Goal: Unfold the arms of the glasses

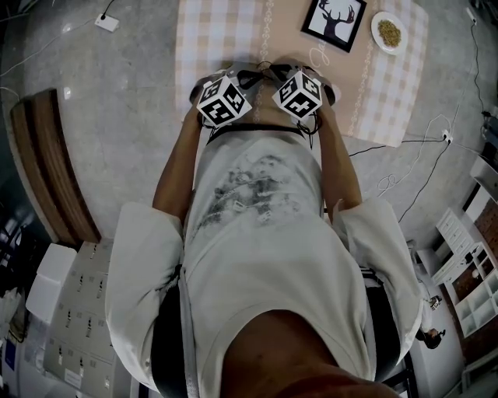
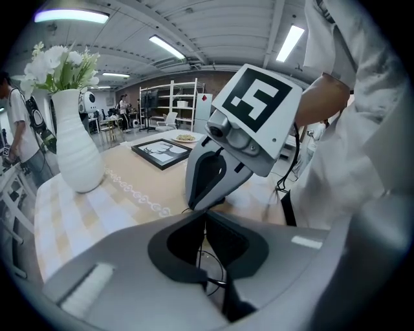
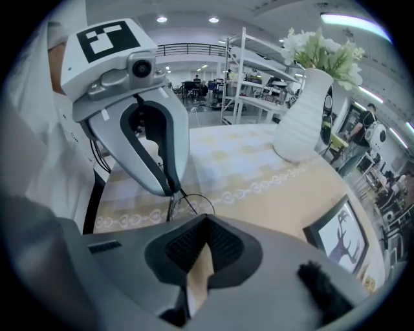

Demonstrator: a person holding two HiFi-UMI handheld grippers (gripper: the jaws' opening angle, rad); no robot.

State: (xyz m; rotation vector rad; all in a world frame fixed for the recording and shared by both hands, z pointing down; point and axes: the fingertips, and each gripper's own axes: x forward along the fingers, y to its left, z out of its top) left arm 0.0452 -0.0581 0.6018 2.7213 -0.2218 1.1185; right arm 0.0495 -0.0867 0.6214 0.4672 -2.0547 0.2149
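- The framed picture (image 1: 334, 22) lies flat on the table (image 1: 210, 31), towards its far side from the person.
- A plate (image 1: 387, 32) sits just right of the framed picture, apart from it.
- A vase (image 2: 74, 145) stands on the table well to the left of the framed picture.
- The left gripper (image 1: 223, 99) and right gripper (image 1: 299, 93) are nearer the person than the framed picture, side by side at the table's near edge.
- The glasses (image 3: 194, 203) are between the two grippers' tips, on the near side of the framed picture.
- Shelving (image 2: 171, 103) stands beyond the table, behind the framed picture.
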